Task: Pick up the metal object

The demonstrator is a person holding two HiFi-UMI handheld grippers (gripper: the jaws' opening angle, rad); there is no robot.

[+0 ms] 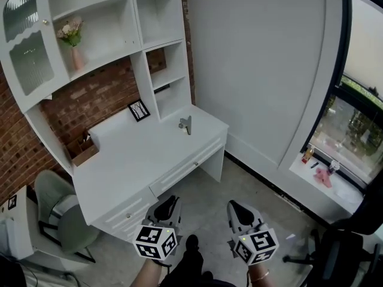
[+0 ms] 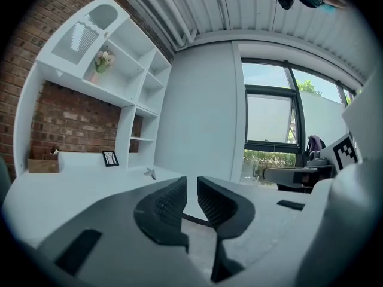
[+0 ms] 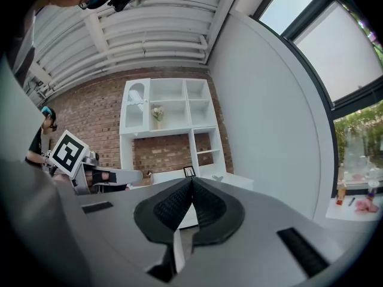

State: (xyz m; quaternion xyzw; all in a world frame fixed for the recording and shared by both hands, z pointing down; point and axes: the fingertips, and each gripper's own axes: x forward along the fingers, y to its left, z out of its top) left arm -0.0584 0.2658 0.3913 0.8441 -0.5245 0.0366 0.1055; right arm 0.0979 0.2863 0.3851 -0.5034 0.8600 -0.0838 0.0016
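Note:
The metal object (image 1: 185, 124) is a small grey piece standing on the white desk (image 1: 137, 160), near its right end below the shelves. It shows small and far off in the left gripper view (image 2: 149, 172) and in the right gripper view (image 3: 218, 177). Both grippers hang low over the floor in front of the desk, well short of the object. My left gripper (image 1: 169, 201) (image 2: 191, 181) has a narrow gap between its pads and nothing in it. The jaws of my right gripper (image 1: 235, 207) (image 3: 191, 181) meet at the tips, empty.
A white hutch (image 1: 102, 28) with a flower vase (image 1: 72, 37) stands against the brick wall. A small picture frame (image 1: 139, 110) and a wooden box (image 1: 84, 151) are on the desk. A green chair (image 1: 60, 214) is at the left. A window sill (image 1: 323, 175) holds small items.

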